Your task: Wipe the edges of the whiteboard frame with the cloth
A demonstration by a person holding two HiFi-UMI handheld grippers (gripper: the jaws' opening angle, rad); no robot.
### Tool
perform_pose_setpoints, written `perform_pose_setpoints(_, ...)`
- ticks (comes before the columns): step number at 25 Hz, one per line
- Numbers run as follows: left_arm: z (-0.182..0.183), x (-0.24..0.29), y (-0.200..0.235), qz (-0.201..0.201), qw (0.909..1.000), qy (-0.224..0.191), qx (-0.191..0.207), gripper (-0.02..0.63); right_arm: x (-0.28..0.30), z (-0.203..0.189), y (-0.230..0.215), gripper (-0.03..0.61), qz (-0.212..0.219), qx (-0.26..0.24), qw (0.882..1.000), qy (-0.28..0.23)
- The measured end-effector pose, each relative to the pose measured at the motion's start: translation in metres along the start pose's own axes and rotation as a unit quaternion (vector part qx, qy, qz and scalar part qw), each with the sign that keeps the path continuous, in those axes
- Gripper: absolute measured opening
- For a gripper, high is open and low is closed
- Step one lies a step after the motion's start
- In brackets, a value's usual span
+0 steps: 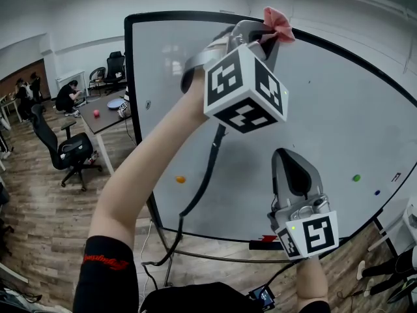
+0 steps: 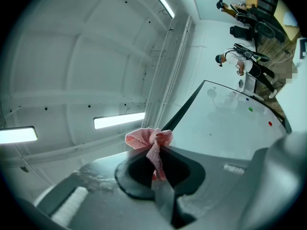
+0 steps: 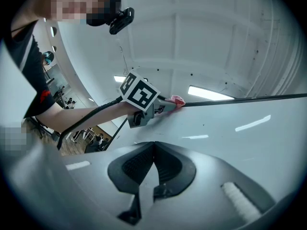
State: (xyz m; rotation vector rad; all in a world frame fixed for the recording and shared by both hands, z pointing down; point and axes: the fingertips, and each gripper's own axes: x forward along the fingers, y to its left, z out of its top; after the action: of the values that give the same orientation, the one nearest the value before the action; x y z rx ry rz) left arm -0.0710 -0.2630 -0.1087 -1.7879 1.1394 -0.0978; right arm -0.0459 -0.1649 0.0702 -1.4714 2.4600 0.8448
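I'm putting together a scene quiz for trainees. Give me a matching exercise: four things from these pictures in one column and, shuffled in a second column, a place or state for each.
Things
1. cloth
2. right gripper
3. green dot
4. orange dot

Places or states
A. on the whiteboard, lower right
B. jaws together, nothing between them
C. on the whiteboard, lower left
D. pinched in the left gripper, at the top frame edge

Pairs: 1-D, 2-B, 3-A, 4-C
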Motion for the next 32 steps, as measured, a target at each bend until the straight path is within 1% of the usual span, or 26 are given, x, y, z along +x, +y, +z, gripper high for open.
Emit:
perform_pose_setpoints(3, 0.003, 0.002, -0.004, 0.000, 1.0000, 0.001, 0.001, 0.021, -0.002, -0.003, -0.005, 0.002, 0.001, 0.002, 1.000, 0.000)
perform_pose_setpoints(8, -0.010, -0.006, 0.010, 0.004, 1.0000, 0.001, -0.002, 0.021, 0.010, -0.007, 0.008, 0.002, 0.006, 0.003, 1.000, 0.001)
perform_pose_setpoints(15, -0.016, -0.007, 0.014, 0.010, 0.9999, 0.003, -0.001, 0.021, 0.015, -0.010, 0.005, 0.002, 0.009, 0.006, 1.000, 0.001)
perform_pose_setpoints(20, -0.027, -0.022, 0.026, 0.013, 0.9999, 0.005, 0.001, 0.021, 0.023, -0.012, 0.026, 0.002, 0.014, 0.008, 1.000, 0.001)
perform_pose_setpoints(24, -0.028, -0.019, 0.025, 0.016, 0.9998, 0.007, 0.005, 0.021, 0.023, -0.018, 0.024, 0.002, 0.019, 0.013, 1.000, 0.000)
perform_pose_setpoints(28, -0.048, -0.037, 0.043, 0.020, 0.9998, 0.008, 0.004, 0.021, 0.038, -0.017, 0.048, 0.002, 0.019, 0.014, 1.000, -0.002)
perform_pose_setpoints(32, -0.054, -0.045, 0.054, 0.023, 0.9997, 0.011, 0.006, 0.021, 0.044, -0.015, 0.058, 0.002, 0.020, 0.018, 1.000, -0.004)
